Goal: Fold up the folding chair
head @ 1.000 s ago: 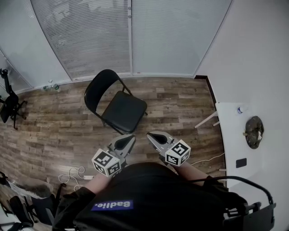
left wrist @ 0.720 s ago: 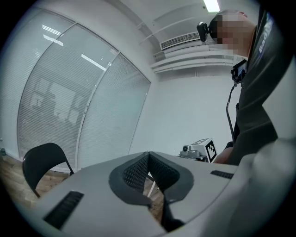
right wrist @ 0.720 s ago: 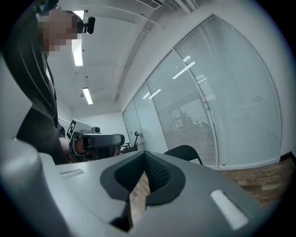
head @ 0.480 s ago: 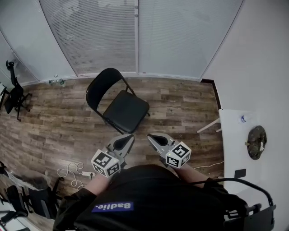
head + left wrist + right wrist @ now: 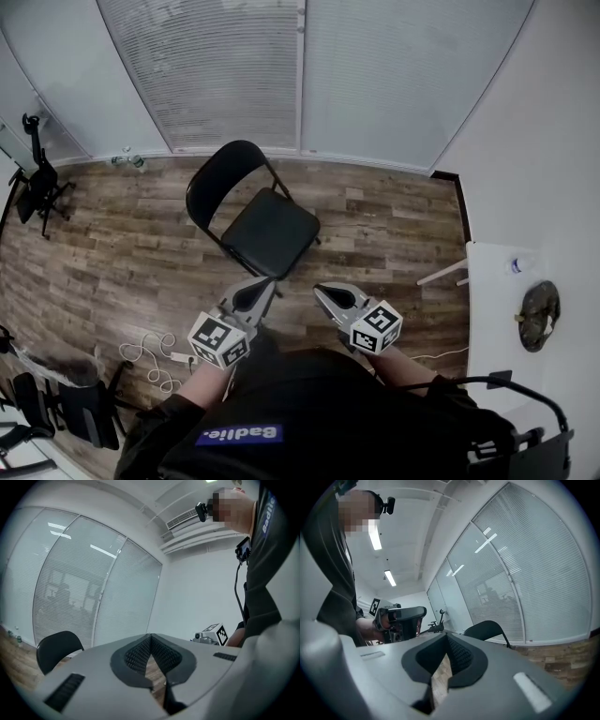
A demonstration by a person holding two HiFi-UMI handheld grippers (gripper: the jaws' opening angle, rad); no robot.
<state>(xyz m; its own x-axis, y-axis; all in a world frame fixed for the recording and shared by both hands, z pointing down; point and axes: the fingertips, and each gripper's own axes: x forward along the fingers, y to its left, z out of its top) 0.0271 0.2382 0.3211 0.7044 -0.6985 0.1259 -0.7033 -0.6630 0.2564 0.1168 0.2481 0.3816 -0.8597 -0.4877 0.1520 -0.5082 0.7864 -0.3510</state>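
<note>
Folding chair (image 5: 253, 220): black, standing unfolded on the wooden floor (image 5: 103, 253), seat flat and level, rounded backrest up on the side nearer the blinds (image 5: 225, 75) that line the far glass wall. Position: roughly mid-room in the head view, directly ahead of the person and beyond both grippers. Left gripper (image 5: 265, 283): held low in front of the person's body, pointing toward the chair's seat, tips short of its near edge and not touching it; jaws pressed together, with nothing between the pads. Right gripper (image 5: 319, 290): beside the left, near it but apart, likewise aimed at the chair and clear of it; jaws closed pad to pad, empty. Each gripper view shows the chair's backrest beyond the closed tips, with bare floor visible in the gap behind the pads. Surroundings: white table (image 5: 492, 281) along the right wall carrying a dark round object (image 5: 539, 315); a white cable (image 5: 150, 361) loose on the floor at lower left; an office chair (image 5: 37, 183) at the far left edge
</note>
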